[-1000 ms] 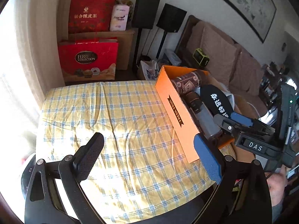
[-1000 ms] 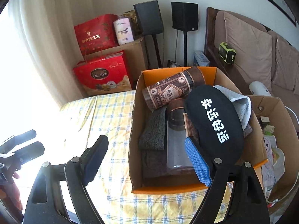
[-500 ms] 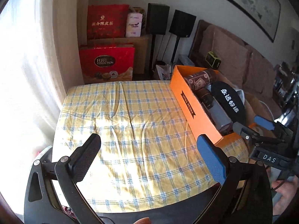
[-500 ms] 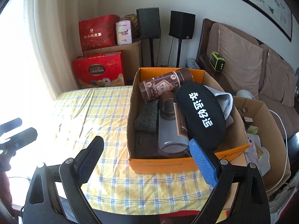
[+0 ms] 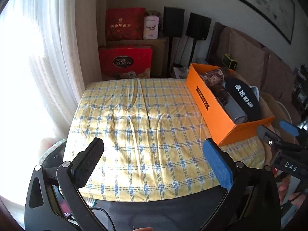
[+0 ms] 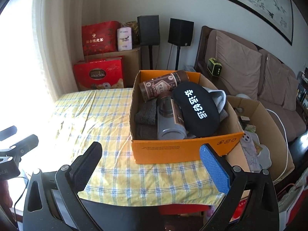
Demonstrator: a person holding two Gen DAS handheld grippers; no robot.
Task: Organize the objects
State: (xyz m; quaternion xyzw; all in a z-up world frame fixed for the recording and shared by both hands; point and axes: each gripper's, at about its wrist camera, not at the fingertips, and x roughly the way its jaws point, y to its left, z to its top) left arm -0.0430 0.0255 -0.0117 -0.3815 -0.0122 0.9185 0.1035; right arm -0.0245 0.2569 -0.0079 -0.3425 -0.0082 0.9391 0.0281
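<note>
**Two empty tools, one full orange box**

Both tools hang clear of the work. The left tool (image 5: 154, 165) is spread wide over the yellow-and-blue checked cloth (image 5: 138, 127) that covers the surface, pinching nothing. The right tool (image 6: 152, 167) is also spread wide and empty, hovering just in front of the near wall of the orange cardboard box (image 6: 184, 150).

The box stands on the right part of the surface, close to its right edge. Inside it lie a brown printed cylindrical tin (image 6: 163, 84) across the far end, a grey-bodied bottle with a brown cap (image 6: 169, 121) pointing toward the near wall, dark grey folded cloths (image 6: 146, 113) along the left side, and a black oval eye mask with white Chinese characters (image 6: 196, 109) resting on top, over a pale grey fabric item (image 6: 217, 96). Nothing loose shows on the checked cloth, so I judge the sorting is done or close to it.

What could go wrong:
- The eye mask sits high on the heap and slopes toward the right wall; a nudge to the box could slide it out.
- Just beside the box stands an open brown carton (image 6: 265, 127) of odds and ends, so anything slipping out that side would likely drop in there.
- The box is near the surface's edge, and the cloth under it is wrinkled; pushing the box could drag the cloth and tip it off.
</note>
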